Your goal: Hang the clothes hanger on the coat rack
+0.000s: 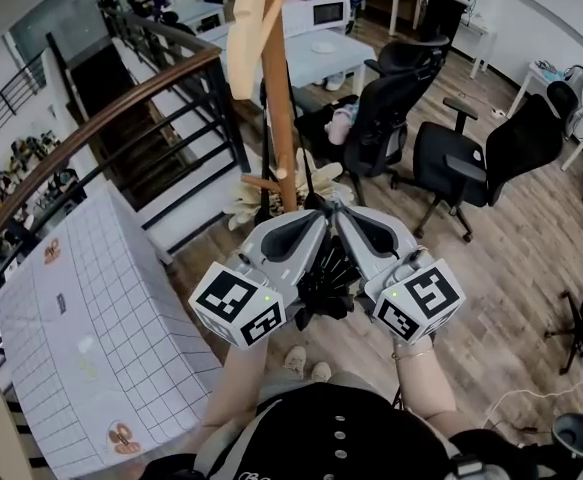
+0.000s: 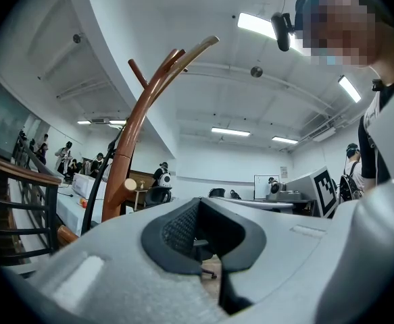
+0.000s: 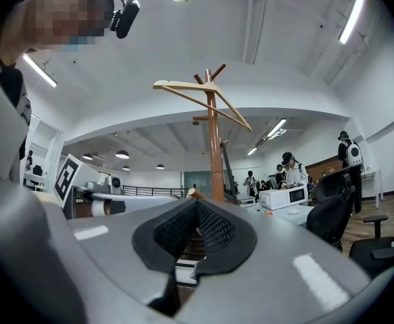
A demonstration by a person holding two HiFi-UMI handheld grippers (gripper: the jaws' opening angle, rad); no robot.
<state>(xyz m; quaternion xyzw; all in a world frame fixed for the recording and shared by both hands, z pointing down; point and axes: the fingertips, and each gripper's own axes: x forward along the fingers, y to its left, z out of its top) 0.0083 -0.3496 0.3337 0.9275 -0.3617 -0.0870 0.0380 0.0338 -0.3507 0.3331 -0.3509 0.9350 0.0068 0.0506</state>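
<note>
A pale wooden clothes hanger (image 1: 256, 18) hangs at the top of the brown wooden coat rack (image 1: 279, 118). In the right gripper view the hanger (image 3: 200, 98) rests across the rack's upper prongs on the pole (image 3: 215, 154). The left gripper view shows the curved rack (image 2: 134, 140) with the hanger's pale arm (image 2: 198, 49) beside its prongs. Both grippers are held side by side near my chest, well short of the rack. My left gripper (image 1: 314, 218) (image 2: 207, 241) is shut and holds nothing. My right gripper (image 1: 343, 218) (image 3: 191, 238) is also shut and holds nothing.
A stair railing (image 1: 101, 118) curves along the left, with a white gridded box (image 1: 91, 338) below it. Two black office chairs (image 1: 401, 108) (image 1: 511, 158) stand to the right on the wooden floor. A pale table (image 1: 316, 53) is behind the rack. Several people stand far off.
</note>
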